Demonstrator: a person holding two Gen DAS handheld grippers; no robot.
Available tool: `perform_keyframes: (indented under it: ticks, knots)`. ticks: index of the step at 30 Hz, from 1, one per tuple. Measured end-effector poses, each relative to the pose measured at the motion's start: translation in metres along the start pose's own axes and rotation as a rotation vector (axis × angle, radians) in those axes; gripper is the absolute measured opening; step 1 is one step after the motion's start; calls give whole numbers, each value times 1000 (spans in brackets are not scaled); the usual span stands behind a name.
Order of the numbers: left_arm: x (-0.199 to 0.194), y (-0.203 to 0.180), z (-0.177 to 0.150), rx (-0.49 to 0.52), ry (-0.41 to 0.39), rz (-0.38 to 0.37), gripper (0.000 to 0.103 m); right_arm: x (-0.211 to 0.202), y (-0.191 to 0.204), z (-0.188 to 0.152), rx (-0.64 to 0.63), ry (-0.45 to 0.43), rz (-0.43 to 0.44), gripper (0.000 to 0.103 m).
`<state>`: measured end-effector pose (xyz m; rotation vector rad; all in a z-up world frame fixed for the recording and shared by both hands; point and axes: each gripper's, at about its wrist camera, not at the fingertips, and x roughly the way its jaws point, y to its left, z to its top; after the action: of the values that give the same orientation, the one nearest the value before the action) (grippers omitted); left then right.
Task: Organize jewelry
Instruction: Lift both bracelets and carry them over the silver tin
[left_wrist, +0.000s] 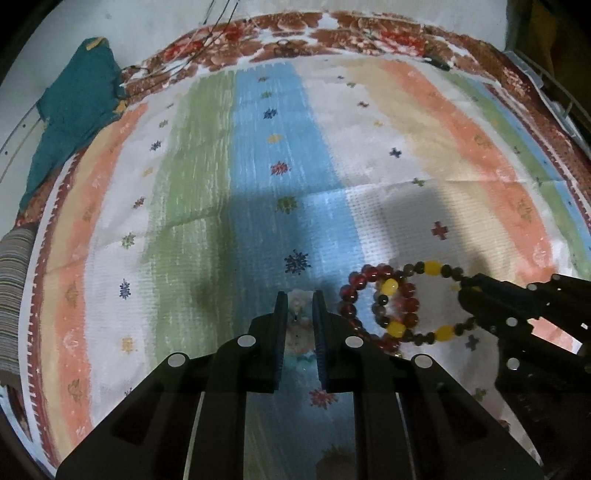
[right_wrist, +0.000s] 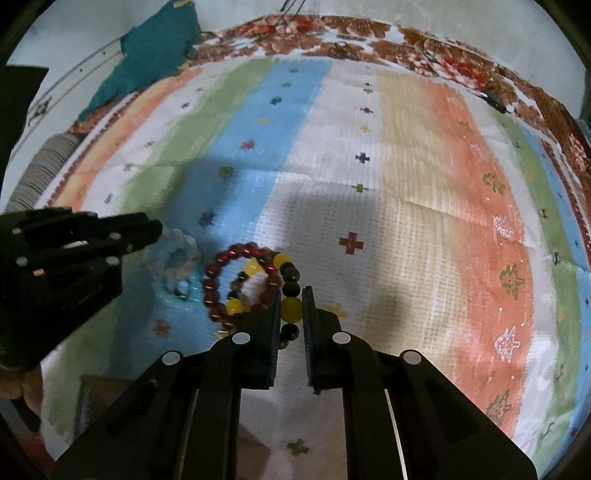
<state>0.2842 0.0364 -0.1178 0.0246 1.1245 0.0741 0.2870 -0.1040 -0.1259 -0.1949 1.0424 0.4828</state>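
Note:
A pale blue-white bead bracelet (left_wrist: 298, 334) lies between the fingers of my left gripper (left_wrist: 300, 297), which is shut on it; it also shows in the right wrist view (right_wrist: 180, 268). A dark-and-yellow bead bracelet (right_wrist: 290, 295) overlaps a red bead bracelet (right_wrist: 236, 284) on the striped cloth (right_wrist: 369, 184). My right gripper (right_wrist: 290, 291) is shut on the dark-and-yellow bracelet at a yellow bead. In the left wrist view the dark-and-yellow bracelet (left_wrist: 432, 267) and the red bracelet (left_wrist: 360, 282) lie right of my left gripper, with the right gripper (left_wrist: 466, 295) at their right edge.
A teal cloth (left_wrist: 74, 114) lies at the far left edge of the striped cloth (left_wrist: 258, 147). A striped grey item (left_wrist: 13, 295) sits at the left. Thin cords (left_wrist: 214, 22) and a small dark object (left_wrist: 439, 62) lie on the far floral border.

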Motion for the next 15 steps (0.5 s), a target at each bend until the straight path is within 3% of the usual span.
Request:
perform_keyframes:
  ticks: [15]
  knots:
    - [-38,0,-4,-7,-80,-21,13,-32,13,1,-11,-87,17,12]
